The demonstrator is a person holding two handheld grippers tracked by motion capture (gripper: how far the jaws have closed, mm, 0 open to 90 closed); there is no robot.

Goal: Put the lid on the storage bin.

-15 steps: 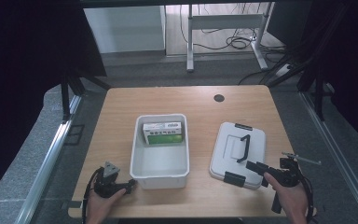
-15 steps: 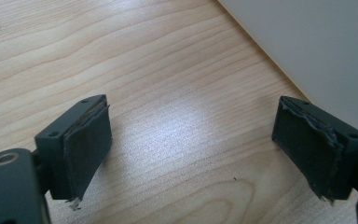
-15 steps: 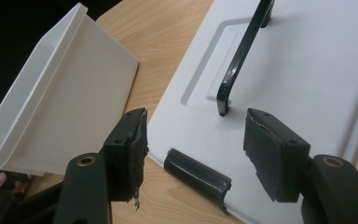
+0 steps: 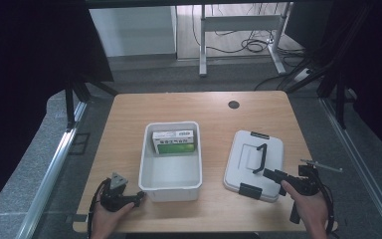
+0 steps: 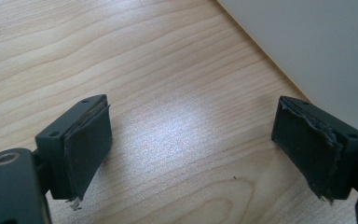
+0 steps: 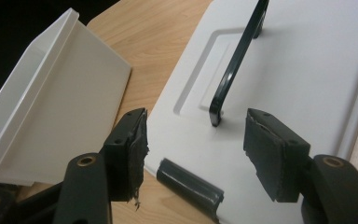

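Note:
A white plastic bin (image 4: 170, 174) stands mid-table with a green and white box (image 4: 174, 141) lying at its far end. To its right lies the white lid (image 4: 254, 159) with a black handle (image 4: 260, 158) and black clips. My left gripper (image 4: 138, 197) rests low on the table just left of the bin's near corner, open and empty; the bin wall (image 5: 317, 51) fills the upper right of the left gripper view. My right gripper (image 4: 272, 174) hovers over the lid's near edge, open, with the handle's end (image 6: 216, 109) and a clip (image 6: 191, 184) between its jaws.
The wooden table (image 4: 129, 119) has a small black grommet (image 4: 234, 104) near its far edge. Beyond the table are a grey floor, desk legs and cables. Bare wood lies between the bin and lid (image 6: 149, 56).
My right gripper has edged forward over the lid's near edge. The left gripper has barely moved.

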